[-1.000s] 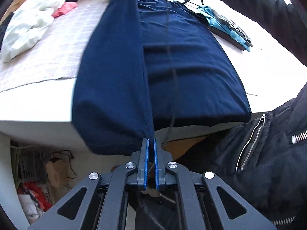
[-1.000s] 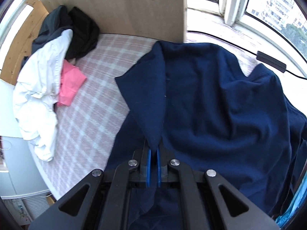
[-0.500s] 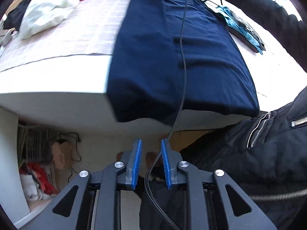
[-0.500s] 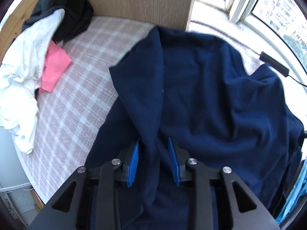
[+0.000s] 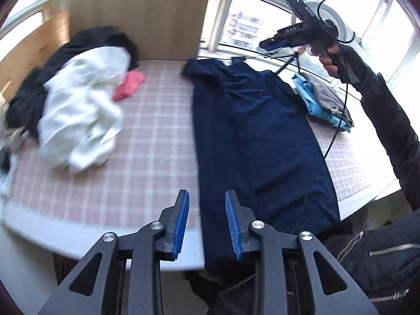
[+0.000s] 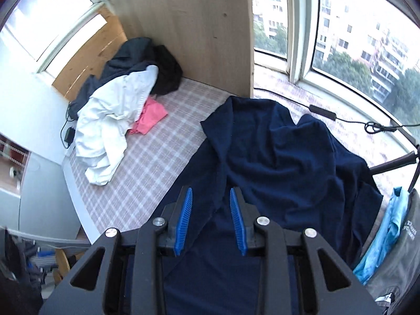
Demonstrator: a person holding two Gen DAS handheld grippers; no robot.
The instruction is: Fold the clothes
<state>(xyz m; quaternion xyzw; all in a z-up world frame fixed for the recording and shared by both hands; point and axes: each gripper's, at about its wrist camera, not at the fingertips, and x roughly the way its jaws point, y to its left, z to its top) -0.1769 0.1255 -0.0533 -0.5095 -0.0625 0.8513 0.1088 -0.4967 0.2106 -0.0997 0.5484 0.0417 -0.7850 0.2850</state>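
Note:
A navy blue garment (image 5: pixel 252 136) lies lengthwise on the checked table cloth (image 5: pixel 155 141), its left side folded in and its near end hanging over the table's front edge. My left gripper (image 5: pixel 207 223) stands open above that near end, with nothing between its blue pads. The right gripper (image 5: pixel 273 44) shows in the left wrist view, held up by a gloved hand above the garment's far end. In the right wrist view the right gripper (image 6: pixel 211 216) is open above the navy garment (image 6: pixel 283 157), holding nothing.
A heap of white (image 5: pixel 81 115), black and pink (image 5: pixel 128 85) clothes lies at the left of the table. Folded blue and grey clothes (image 5: pixel 323 99) are stacked at the right. A wooden board (image 6: pixel 194 26) stands behind, windows beyond. A cable (image 5: pixel 325 152) hangs across the garment.
Both grippers opened and let go of the navy garment's folded edge. They have since lifted up and away; the garment now lies flat on the table.

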